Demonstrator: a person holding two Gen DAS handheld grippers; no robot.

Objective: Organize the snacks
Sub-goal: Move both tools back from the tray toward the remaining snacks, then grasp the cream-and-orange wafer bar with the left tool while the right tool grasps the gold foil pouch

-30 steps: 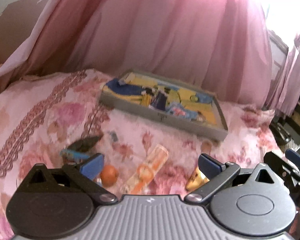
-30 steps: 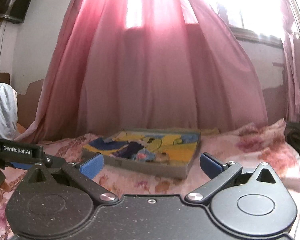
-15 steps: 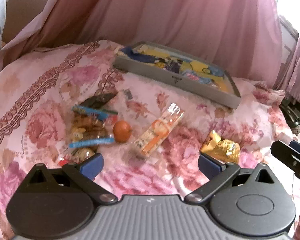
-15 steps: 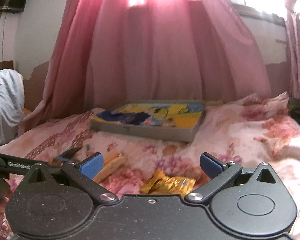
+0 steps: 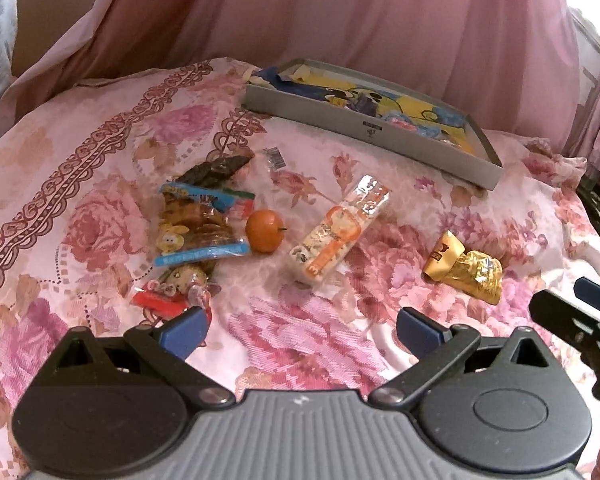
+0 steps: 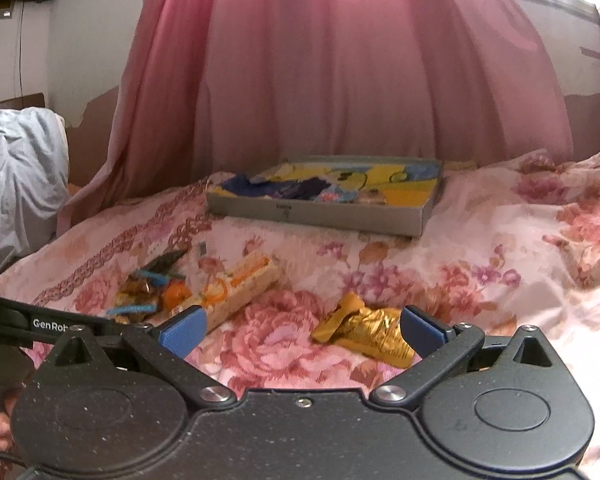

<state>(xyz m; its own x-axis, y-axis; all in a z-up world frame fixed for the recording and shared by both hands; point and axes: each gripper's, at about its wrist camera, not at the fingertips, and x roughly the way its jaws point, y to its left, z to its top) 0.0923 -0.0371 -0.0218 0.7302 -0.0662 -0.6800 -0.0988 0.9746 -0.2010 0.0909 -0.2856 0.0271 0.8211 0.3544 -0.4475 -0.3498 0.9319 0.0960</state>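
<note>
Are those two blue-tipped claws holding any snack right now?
No. Both the left gripper and right gripper are open and empty; the gold packet lies loose.

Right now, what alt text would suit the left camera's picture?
Snacks lie scattered on a floral bedspread: an orange, a long packet, a gold wrapper and small sweets. The open left gripper hovers before them; a grey tray sits behind.

snack packets 5 [image 5: 199, 227] | orange 1 [image 5: 264, 231] | tray 1 [image 5: 364, 135] | grippers 2 [image 5: 302, 330]
</note>
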